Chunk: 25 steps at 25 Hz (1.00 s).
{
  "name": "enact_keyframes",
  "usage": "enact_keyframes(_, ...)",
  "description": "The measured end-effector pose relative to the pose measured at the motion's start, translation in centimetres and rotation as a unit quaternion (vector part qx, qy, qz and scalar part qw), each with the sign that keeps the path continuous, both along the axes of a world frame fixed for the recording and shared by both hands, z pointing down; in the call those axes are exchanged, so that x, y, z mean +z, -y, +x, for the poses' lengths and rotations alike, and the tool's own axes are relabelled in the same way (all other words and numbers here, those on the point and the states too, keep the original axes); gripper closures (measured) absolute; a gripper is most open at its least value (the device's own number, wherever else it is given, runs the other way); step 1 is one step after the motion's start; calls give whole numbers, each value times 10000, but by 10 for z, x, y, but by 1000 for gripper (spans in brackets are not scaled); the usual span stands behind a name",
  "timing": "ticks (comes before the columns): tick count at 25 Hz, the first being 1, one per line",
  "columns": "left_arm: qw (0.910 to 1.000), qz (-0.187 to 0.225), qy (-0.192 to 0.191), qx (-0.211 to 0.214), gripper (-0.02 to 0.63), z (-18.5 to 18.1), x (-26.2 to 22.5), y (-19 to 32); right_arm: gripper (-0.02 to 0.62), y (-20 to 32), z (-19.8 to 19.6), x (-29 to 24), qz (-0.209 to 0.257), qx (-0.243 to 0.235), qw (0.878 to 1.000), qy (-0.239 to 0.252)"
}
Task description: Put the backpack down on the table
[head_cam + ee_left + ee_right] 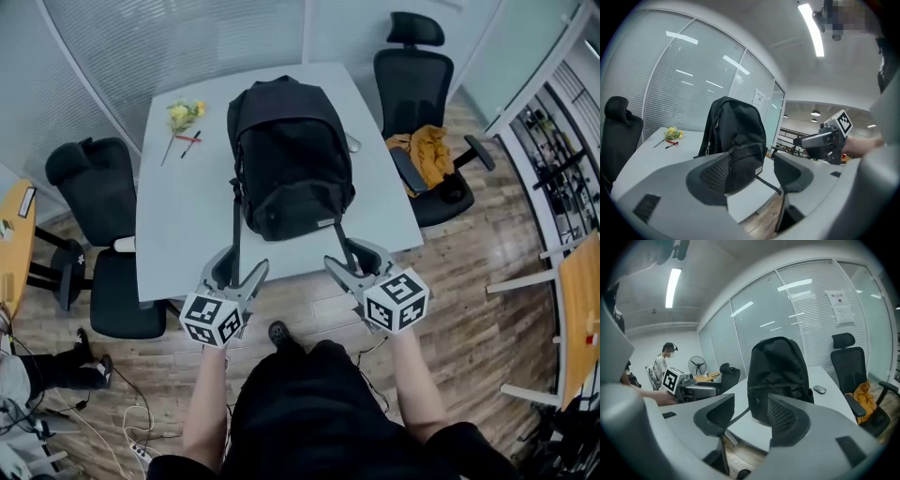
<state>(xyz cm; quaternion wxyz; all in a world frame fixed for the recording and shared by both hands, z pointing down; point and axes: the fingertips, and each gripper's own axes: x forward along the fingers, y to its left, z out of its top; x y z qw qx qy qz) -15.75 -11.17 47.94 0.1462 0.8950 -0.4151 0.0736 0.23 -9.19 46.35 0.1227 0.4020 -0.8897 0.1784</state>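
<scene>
On the bench [187, 216] the black backpack [291, 159] stands upright on its base, unsupported. The left tool [239, 262] and right tool [347, 255] hover off the near edge, jaws apart, gripping nothing.

One backpack [291, 159], one table [187, 234], two office chairs [412, 80] [98, 202], two tongs [236, 269] [356, 262], one mouse [352, 143], one flower bunch [183, 114]

The head view looks steeply down over the whole table [187, 225] from above its near edge. The views on the left gripper [236, 274] and right gripper [349, 264] sit low, just off that edge, facing across it. All three share the backpack [291, 155], close ahead.
</scene>
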Motion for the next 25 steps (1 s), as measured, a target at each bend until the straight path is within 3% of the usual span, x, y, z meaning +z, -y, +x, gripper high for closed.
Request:
enact_keyframes(10, 9995, 142, -183, -223, 380, 30, -30, -48, 433, -38, 14, -26, 211, -384, 9987, 244)
enact_keyframes(25, 9988, 223, -72, -426, 484, 60, -47, -134, 494, -114, 23, -40, 394, -872, 9940, 527)
